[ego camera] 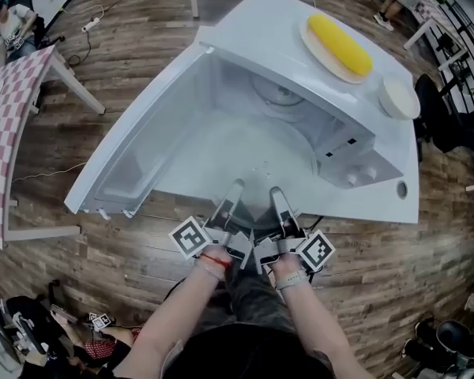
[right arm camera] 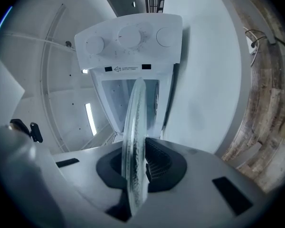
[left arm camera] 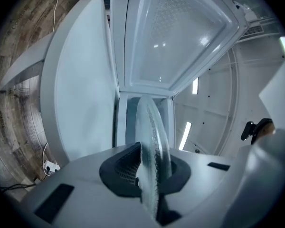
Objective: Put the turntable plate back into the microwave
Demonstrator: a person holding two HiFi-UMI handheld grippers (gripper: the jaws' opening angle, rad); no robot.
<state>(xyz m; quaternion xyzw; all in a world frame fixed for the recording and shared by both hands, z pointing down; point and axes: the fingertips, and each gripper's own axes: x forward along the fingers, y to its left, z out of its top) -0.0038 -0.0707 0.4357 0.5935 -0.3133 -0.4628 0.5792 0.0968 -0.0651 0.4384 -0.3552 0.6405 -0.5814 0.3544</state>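
The glass turntable plate [ego camera: 238, 158] is clamped at its near rim by the left gripper [ego camera: 234, 193] and the right gripper [ego camera: 276, 196], and is held partway inside the open microwave [ego camera: 245, 31].

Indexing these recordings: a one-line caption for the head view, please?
Left gripper and right gripper both grip the glass turntable plate at the open microwave.

Grey left hand-held gripper [ego camera: 236, 186] and right hand-held gripper [ego camera: 276, 192] bear black-and-white marker cubes [ego camera: 191, 237].
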